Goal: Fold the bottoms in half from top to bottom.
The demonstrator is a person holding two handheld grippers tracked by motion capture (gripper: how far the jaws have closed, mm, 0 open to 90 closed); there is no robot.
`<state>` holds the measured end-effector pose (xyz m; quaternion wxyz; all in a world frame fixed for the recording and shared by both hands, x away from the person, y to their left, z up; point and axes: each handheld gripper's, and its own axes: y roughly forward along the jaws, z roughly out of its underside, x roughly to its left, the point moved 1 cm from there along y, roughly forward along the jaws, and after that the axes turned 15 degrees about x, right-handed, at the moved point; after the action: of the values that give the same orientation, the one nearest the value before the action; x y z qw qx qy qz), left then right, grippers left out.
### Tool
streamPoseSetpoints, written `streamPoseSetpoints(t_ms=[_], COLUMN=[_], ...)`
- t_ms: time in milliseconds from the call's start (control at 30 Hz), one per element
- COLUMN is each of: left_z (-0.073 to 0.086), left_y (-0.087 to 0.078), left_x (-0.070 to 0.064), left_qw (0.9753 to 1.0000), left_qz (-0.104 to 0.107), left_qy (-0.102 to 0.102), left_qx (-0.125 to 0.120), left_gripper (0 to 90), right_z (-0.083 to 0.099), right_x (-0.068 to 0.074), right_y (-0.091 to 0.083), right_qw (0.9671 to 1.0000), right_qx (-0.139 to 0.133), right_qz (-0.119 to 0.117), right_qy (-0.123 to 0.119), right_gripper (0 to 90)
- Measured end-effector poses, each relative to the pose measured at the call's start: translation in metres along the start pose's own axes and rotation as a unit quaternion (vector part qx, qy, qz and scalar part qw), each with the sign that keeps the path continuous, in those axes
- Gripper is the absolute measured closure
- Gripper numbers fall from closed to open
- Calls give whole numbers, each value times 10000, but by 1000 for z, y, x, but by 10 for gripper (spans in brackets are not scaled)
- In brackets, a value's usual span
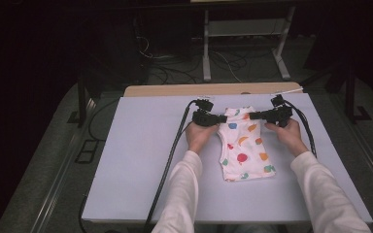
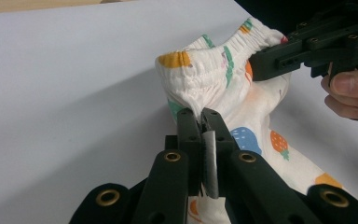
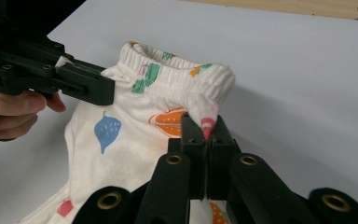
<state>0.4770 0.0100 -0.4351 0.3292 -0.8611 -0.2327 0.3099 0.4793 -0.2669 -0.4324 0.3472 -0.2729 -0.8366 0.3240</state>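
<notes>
Where tools (image 1: pixel 219 118) (image 1: pixel 252 115) pinch, waistband (image 1: pixel 237 112) edges hidden, trousers bunched

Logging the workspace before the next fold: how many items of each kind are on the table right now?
Fruit-print shorts: 1, lying on the white table
Grippers: 2, left gripper and right gripper, each clamped on the elastic waistband
Total: 3
</notes>
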Motion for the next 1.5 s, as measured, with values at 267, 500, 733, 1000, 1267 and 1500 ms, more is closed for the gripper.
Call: streamPoseSetpoints(t_ms=[267,500,733,1000,1267,1500], left_z=[4,17,26,34,41,45], left_y=[-5,-6,-7,-9,-13,-19], left_x=[-8,-13,-16,-21,-27,-33], left_qw=[9999,9995,9989,9984,9971,9963], left_qz=[20,135,304,384,578,625], left_qy=[113,112,85,150,282,427], left_qx=[-97,-260,-347,-377,-414,-400], left_gripper=[871,871,871,871,870,870], right_z=[7,18,26,36,44,51], right_x=[3,11,18,25,30,37], right_y=[-4,-5,-7,-11,-18,-22], right_qw=[9998,9998,9996,9996,9991,9985], right_qx=[-124,-122,-222,-167,-218,-215], right_qz=[-137,-126,-129,-142,-239,-340], right_qy=[10,-78,-138,-191,-284,-383], right_gripper=[872,872,872,872,872,872])
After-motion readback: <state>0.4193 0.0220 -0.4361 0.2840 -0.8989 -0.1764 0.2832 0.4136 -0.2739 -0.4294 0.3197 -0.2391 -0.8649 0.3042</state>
